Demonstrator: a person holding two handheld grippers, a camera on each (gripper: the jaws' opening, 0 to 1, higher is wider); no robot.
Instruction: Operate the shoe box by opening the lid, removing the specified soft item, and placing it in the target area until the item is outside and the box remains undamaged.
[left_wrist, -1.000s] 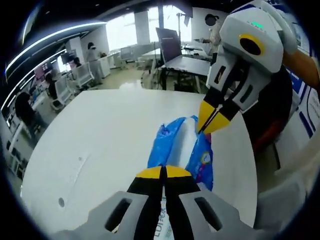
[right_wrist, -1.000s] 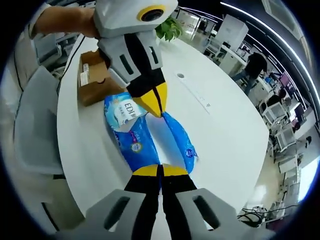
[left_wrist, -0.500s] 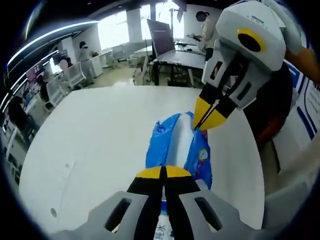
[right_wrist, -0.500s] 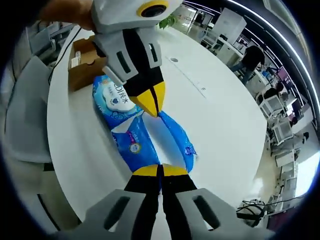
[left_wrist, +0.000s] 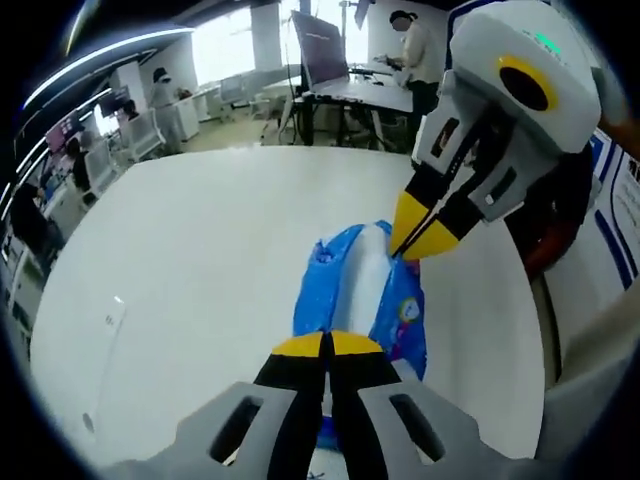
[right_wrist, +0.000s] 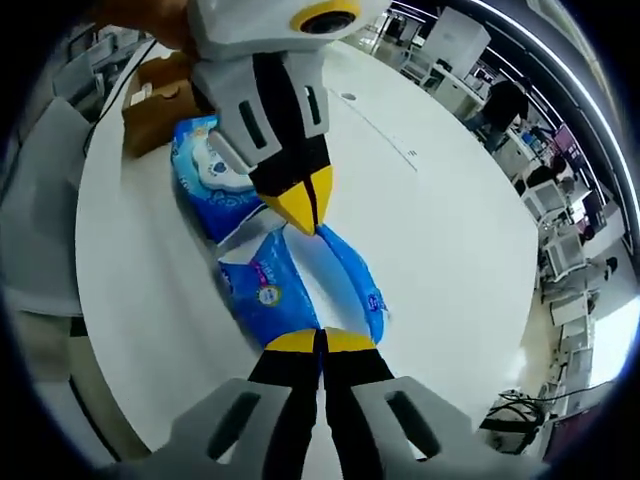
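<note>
A soft blue tissue pack (left_wrist: 355, 290) stretches between both grippers over the white round table (left_wrist: 180, 280). In the left gripper view, my left gripper (left_wrist: 328, 346) is shut on the pack's near end. My right gripper (left_wrist: 413, 238) reaches in from the upper right, shut on the far end. In the right gripper view, my right gripper (right_wrist: 320, 342) pinches the blue pack (right_wrist: 262, 290). The left gripper (right_wrist: 303, 212) comes down from the top, shut on the pack's middle. The brown cardboard shoe box (right_wrist: 160, 100) sits beyond the pack at the upper left, partly hidden.
The table edge (right_wrist: 110, 330) curves close on the left in the right gripper view, with a grey chair (right_wrist: 35, 210) beside it. A dark chair (left_wrist: 560, 200) stands behind the right gripper. Desks, monitors and people fill the office in the background.
Both grippers keep their hold on the pack. In the right gripper view the shoe box has slid toward the upper left and more of the pack's labelled end shows; both views have shifted slightly.
</note>
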